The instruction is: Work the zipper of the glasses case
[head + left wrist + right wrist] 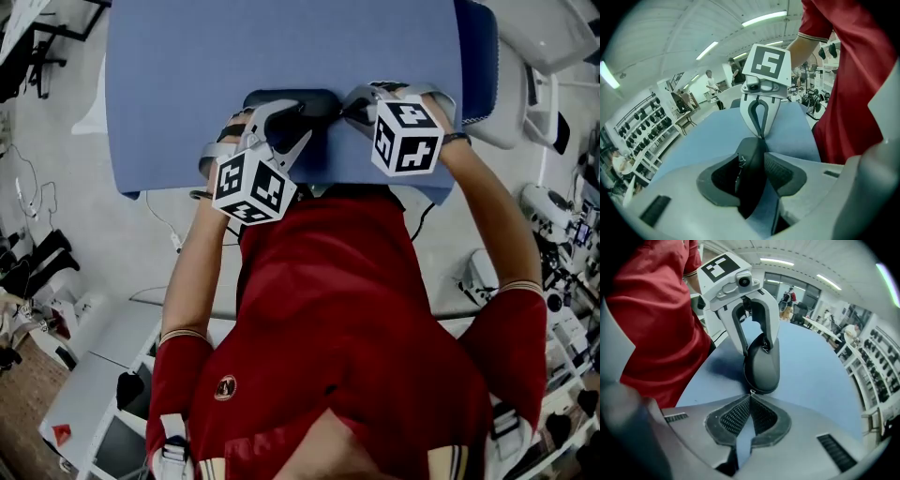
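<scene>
A dark oval glasses case (314,105) lies on the blue table (187,84) close to its near edge. My left gripper (289,127) straddles one end of it. In the left gripper view the case (750,187) stands between the pads (783,171), gripped. From the other side my right gripper (352,103) meets the case's end. In the right gripper view its jaws (750,397) are shut, pinching the small metal zipper pull (751,392) at the case's (763,366) near end. The left gripper (761,341) clasps the far end there.
My red-shirted body (328,309) stands right against the table's near edge. White equipment (525,103) sits to the table's right, cables and racks (37,253) on the floor to the left. Shelving (642,131) and people stand far off.
</scene>
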A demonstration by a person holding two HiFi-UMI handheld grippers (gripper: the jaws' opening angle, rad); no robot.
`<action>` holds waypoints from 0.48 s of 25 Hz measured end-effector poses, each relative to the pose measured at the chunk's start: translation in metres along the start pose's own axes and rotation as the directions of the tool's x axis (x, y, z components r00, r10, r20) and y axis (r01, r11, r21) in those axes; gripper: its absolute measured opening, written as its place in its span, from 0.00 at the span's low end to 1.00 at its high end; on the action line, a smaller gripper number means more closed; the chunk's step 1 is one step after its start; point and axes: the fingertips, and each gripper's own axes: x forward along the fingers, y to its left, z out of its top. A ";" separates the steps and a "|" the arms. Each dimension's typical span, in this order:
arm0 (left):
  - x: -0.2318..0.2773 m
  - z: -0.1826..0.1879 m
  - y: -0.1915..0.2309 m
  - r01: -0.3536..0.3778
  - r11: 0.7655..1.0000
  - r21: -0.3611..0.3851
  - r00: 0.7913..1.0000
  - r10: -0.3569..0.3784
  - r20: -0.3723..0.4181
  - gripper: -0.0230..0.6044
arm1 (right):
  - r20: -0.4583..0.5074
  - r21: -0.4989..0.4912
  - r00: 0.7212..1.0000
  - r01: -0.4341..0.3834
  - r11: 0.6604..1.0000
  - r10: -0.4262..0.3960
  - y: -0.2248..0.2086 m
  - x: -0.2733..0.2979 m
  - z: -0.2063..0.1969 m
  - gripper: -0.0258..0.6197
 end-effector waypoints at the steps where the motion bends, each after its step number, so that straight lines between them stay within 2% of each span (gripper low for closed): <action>1: 0.000 0.000 0.000 0.005 1.000 0.008 1.000 -0.005 0.005 0.30 | -0.002 0.040 1.000 0.018 0.999 -0.018 0.001 0.000 0.001 0.04; 7: -0.001 0.000 0.002 0.031 0.999 0.038 0.999 -0.032 0.036 0.30 | 0.014 0.257 0.994 0.098 0.961 -0.105 0.015 0.006 0.020 0.04; 12: -0.004 -0.002 0.001 0.042 0.998 0.057 0.998 -0.044 0.050 0.30 | 0.010 0.426 0.972 0.209 0.880 -0.235 0.017 0.010 0.034 0.04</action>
